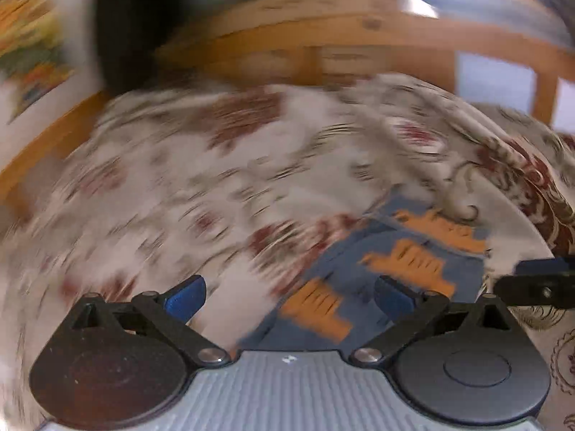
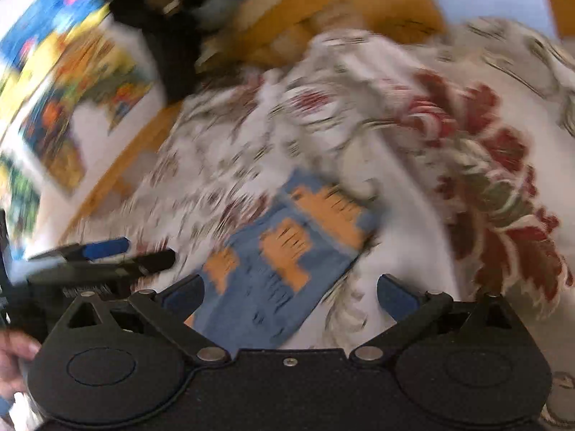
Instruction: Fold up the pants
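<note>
Right wrist: pants (image 2: 284, 262) diagonal, lower-left to upper-right

Both wrist views low, facing headboard (image 1: 323, 36); share pants (image 2: 284, 262), seemingly close.

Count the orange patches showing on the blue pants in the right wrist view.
3 on the pants: one near the far edge, one mid-cloth, one at the left edge. Blur and folds may hide more.

Motion-blurred floral bedspread (image 1: 187, 179), wooden bed frame (image 1: 323, 36), wall pictures (image 2: 64, 107).
</note>
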The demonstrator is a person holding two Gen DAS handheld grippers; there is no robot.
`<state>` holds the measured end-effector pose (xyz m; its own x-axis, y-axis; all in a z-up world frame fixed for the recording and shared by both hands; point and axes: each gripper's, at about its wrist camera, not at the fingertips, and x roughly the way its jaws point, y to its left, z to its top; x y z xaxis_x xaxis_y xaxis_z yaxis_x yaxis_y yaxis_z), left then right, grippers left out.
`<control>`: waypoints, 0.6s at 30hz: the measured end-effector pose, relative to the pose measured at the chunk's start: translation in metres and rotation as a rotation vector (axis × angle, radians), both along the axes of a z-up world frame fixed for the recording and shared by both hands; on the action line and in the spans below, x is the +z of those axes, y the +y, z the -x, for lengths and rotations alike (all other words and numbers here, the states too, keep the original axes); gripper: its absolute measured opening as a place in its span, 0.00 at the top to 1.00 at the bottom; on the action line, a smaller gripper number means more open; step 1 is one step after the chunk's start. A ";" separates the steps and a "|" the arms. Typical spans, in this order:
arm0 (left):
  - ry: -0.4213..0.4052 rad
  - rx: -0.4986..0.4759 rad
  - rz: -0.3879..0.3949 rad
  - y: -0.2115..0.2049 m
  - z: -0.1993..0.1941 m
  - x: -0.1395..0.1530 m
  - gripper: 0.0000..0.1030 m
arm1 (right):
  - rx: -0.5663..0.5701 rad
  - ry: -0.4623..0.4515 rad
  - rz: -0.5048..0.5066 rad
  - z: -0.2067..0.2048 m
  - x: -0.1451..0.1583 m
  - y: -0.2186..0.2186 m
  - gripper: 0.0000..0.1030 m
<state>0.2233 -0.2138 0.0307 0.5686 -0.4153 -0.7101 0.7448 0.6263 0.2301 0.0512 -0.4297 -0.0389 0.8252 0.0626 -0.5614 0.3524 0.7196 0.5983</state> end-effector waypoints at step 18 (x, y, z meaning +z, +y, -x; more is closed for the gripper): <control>0.160 0.097 0.011 -0.019 -0.066 -0.083 0.00 | -0.095 0.055 0.116 -0.031 -0.023 -0.014 0.48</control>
